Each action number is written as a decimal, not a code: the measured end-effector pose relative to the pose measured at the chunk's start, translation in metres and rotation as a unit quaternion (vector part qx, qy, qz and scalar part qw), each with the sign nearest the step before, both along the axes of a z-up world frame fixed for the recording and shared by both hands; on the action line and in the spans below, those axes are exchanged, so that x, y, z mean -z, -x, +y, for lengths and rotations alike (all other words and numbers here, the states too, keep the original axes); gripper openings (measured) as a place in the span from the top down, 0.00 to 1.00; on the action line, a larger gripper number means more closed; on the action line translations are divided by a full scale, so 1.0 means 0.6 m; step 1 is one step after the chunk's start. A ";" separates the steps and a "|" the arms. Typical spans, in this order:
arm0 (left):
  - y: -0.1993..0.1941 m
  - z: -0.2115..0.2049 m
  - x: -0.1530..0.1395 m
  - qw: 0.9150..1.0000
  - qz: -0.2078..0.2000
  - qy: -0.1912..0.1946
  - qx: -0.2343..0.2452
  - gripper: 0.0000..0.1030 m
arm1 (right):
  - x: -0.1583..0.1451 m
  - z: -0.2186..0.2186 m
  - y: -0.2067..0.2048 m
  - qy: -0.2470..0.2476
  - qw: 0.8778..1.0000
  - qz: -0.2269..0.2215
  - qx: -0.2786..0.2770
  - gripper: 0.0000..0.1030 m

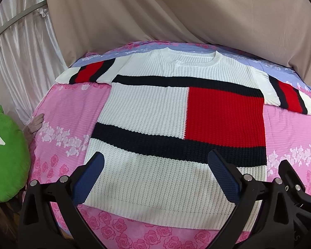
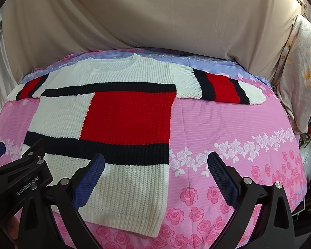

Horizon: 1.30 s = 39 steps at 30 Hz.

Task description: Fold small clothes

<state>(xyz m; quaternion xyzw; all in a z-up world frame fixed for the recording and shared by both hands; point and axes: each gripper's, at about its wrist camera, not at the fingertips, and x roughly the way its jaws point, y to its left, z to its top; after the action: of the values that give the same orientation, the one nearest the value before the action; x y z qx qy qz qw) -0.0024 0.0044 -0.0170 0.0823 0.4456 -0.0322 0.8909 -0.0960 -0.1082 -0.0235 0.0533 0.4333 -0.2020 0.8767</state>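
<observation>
- The sweater (image 1: 176,124) is lying face up and spread flat on the floral bedspread (image 1: 68,112), collar at the far edge and hem at the near edge, with both short sleeves stretched out to the sides.
- No fold appears to be started; this is looking like the opening step, with both tools hovering over the near hem and lining up.
- The left gripper (image 1: 156,166) is hanging above the hem band with its jaws spread wide, gripping nothing.
- The right gripper (image 2: 155,166) is sitting over the sweater's near right corner, one finger above the knit and the other above bare bedspread, its jaws likewise wide apart and empty.
- The next move is probably calling for each tool to go down on a sleeve or a side edge, pinching through the thick fabric and carrying it inward across the body.
- The knit is chunky and ribbed, in white with black bands and a large red block; it is likely bulky enough to need a deep, firm pinch and may be springing back open after a crease.
- The blue finger pads (image 2: 89,178) are showing a fine textured face, which should be helping against slip.
- A green plush cushion (image 1: 6,155) is resting at the near left, and a beige draped cloth (image 2: 155,20) is hanging behind the bed.
</observation>
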 end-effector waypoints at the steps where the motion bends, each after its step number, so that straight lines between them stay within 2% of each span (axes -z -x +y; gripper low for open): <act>1: 0.000 0.001 0.000 1.000 0.000 0.000 0.000 0.05 | 0.000 0.000 0.000 0.000 1.000 0.000 0.000 0.05; 39: -0.025 -0.029 0.012 1.000 0.006 -0.008 0.003 0.06 | 0.006 -0.016 -0.012 -0.004 1.000 0.006 0.005 0.05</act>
<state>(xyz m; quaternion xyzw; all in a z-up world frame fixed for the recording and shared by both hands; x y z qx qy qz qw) 0.0125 -0.0128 -0.0239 0.0906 0.4505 -0.0317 0.8876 -0.0886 -0.1175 -0.0271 0.0578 0.4389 -0.2046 0.8730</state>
